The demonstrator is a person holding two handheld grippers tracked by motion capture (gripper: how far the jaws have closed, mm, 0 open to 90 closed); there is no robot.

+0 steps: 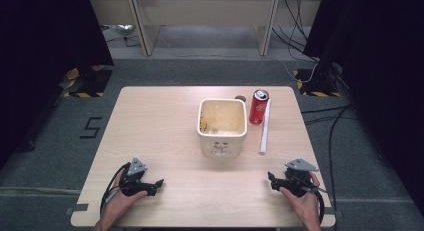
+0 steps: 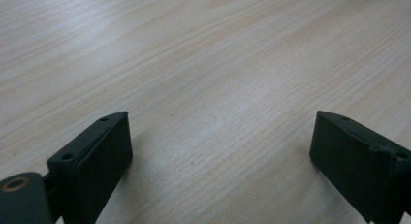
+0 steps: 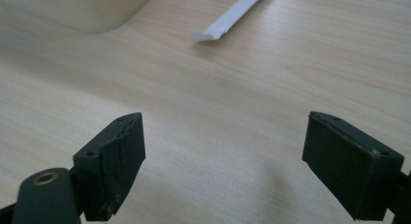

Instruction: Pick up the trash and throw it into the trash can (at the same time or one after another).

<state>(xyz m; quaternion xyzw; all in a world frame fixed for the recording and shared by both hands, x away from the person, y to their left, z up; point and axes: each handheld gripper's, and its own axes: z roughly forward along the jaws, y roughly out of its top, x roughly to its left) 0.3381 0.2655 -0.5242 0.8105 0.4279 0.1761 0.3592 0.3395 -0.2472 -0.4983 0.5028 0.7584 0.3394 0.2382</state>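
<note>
Right tool (image 3: 223,161) wide open over bare table (image 3: 252,98) — white wrapped straw (image 3: 232,15), cream tub (image 3: 87,10) beyond

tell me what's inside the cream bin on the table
In the high view the cream bin stands open-topped, with pale crumpled scraps and something yellowish against its left inner wall. Its near wall hides the front of the floor, so anything lying there cannot be seen.
</note>
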